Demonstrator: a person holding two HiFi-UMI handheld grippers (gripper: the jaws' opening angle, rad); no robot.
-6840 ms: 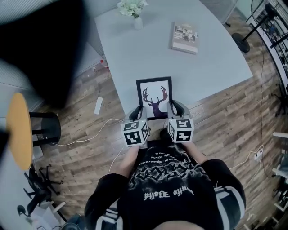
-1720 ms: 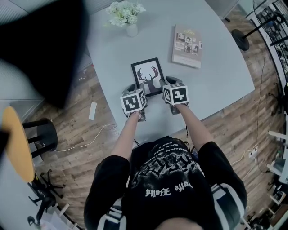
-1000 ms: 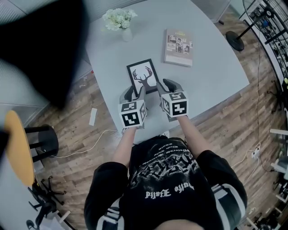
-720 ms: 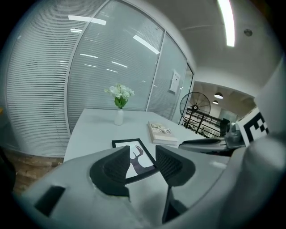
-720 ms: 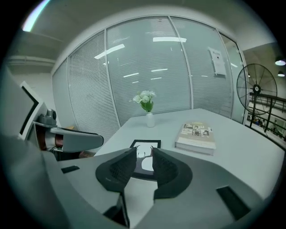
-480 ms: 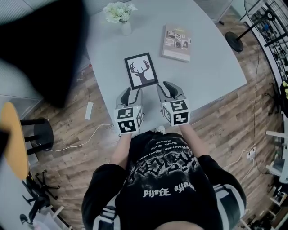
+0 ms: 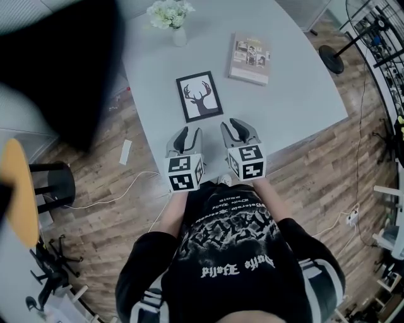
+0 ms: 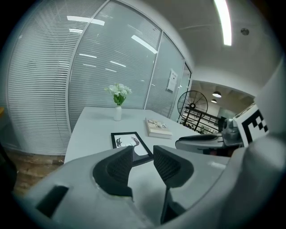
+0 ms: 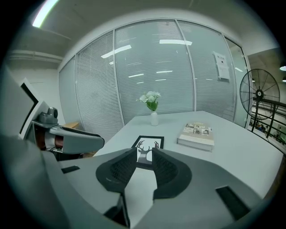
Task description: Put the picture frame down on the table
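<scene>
The black picture frame [image 7: 199, 96] with a deer print lies flat on the grey table [image 7: 297, 94], and neither gripper touches it. My left gripper [image 7: 187, 132] hovers over the table's near edge, short of the frame's lower left corner. Its jaws have just been closing, but a gap remains and nothing is between them. My right gripper [image 7: 239, 125] is beside it, also open and empty. The frame [image 8: 129, 142] lies ahead of the left gripper [image 8: 143, 150] in the left gripper view. In the right gripper view the frame [image 9: 151, 142] shows beyond the right gripper [image 9: 144, 154].
A book [image 7: 254, 49] lies on the table right of the frame. A white vase of flowers [image 7: 172, 16] stands at the far end. A yellow round stool [image 7: 19, 183] and cables are on the wood floor at left. A fan [image 9: 259, 96] stands beyond the table.
Both grippers have drawn back from the frame's lower corners toward the person. The frame stays flat on the table. The left jaws stand a little narrower.
</scene>
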